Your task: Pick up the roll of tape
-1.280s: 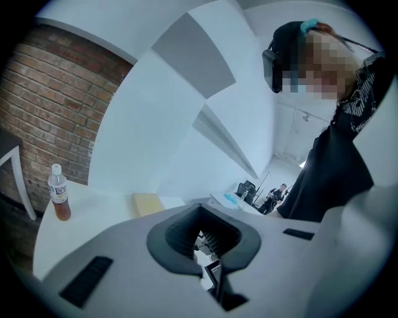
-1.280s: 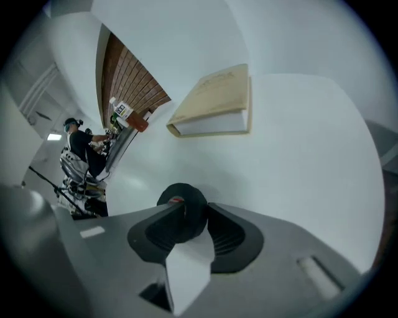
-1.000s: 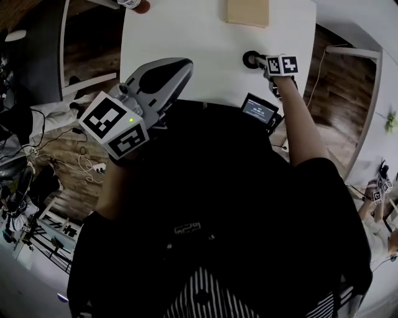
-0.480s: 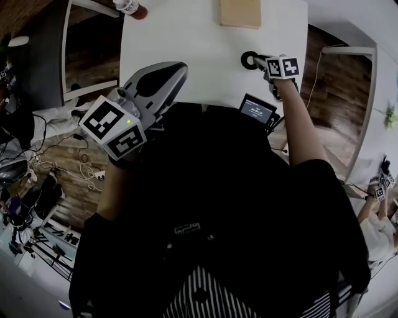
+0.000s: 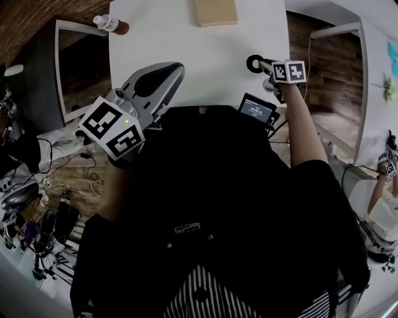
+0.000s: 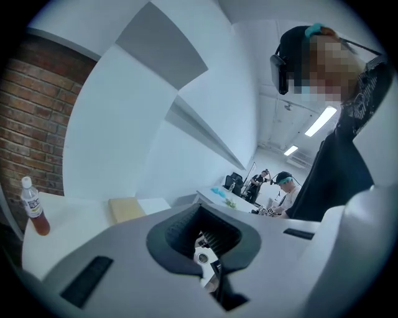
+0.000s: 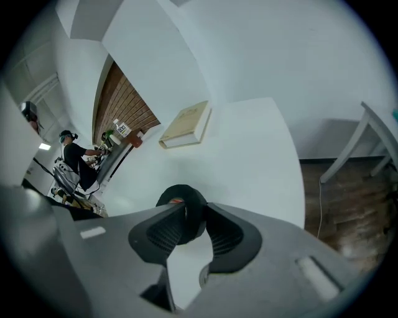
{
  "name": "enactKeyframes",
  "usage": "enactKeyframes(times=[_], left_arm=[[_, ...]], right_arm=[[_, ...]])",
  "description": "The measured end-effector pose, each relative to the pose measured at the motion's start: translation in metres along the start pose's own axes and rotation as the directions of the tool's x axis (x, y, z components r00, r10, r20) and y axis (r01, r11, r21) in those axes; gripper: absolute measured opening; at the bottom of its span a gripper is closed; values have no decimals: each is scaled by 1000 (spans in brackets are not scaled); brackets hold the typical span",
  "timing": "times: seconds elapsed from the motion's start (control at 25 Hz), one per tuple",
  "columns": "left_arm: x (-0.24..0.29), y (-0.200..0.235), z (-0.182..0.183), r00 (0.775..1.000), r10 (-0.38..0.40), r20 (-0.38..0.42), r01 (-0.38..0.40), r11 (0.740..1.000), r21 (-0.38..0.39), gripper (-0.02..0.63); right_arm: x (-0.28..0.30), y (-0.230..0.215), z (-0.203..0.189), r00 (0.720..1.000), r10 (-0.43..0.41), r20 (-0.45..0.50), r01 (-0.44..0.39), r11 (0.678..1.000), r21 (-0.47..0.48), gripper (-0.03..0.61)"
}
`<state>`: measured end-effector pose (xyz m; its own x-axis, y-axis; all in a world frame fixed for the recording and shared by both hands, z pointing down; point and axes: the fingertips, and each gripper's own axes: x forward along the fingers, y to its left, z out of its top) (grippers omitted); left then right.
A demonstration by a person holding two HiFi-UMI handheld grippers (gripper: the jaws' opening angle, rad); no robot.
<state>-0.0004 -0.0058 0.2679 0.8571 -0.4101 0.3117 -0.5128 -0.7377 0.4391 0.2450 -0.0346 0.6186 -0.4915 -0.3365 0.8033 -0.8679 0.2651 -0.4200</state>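
The black roll of tape (image 7: 180, 197) is gripped by the right gripper (image 7: 186, 218). Its jaws are clenched on the roll from both sides, with the ribbed dark pads (image 7: 163, 231) pressed to it. The roll is held on edge between them.

In the head view the right gripper (image 5: 263, 64) is seen over the near right part of the white table (image 5: 205, 56), with the roll of tape (image 5: 248, 63) at its tip. The roll looks to be lifted off the tabletop, but this can't be told for sure from these angles.

The left gripper (image 5: 178, 66) is held at the near left, its tip over the table's near edge, well apart from the right one. In the left gripper view the left gripper (image 6: 200, 216) is seen with jaws closed together and nothing held between them.

Farther out, a tan book (image 5: 214, 11) is laid flat near the far edge of the table, about mid-width. It is also seen in the right gripper view (image 7: 185, 126). A small bottle (image 5: 111, 23) with a white cap and reddish-brown contents is stood upright at the far left corner, also visible in the left gripper view (image 6: 33, 208).

A brick wall (image 6: 28, 124) is seen beyond the bottle. People (image 6: 281, 189) are seen at another desk far back in the room.
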Motion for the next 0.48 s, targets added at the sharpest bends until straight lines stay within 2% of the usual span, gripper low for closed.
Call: enactKeyframes(times=[0.16, 0.28, 0.48], left_arm=[[15, -3, 8, 998, -55, -16, 55, 998, 14, 8], [27, -7, 11, 995, -97, -29, 98, 995, 28, 8], [37, -9, 14, 989, -142, -40, 144, 989, 41, 8]], right_arm=[[-33, -16, -18, 999, -36, 29, 34, 996, 76, 106], [-67, -13, -22, 995, -50, 90, 39, 992, 123, 106], [-133, 37, 19, 966, -7, 258, -12, 997, 72, 106]])
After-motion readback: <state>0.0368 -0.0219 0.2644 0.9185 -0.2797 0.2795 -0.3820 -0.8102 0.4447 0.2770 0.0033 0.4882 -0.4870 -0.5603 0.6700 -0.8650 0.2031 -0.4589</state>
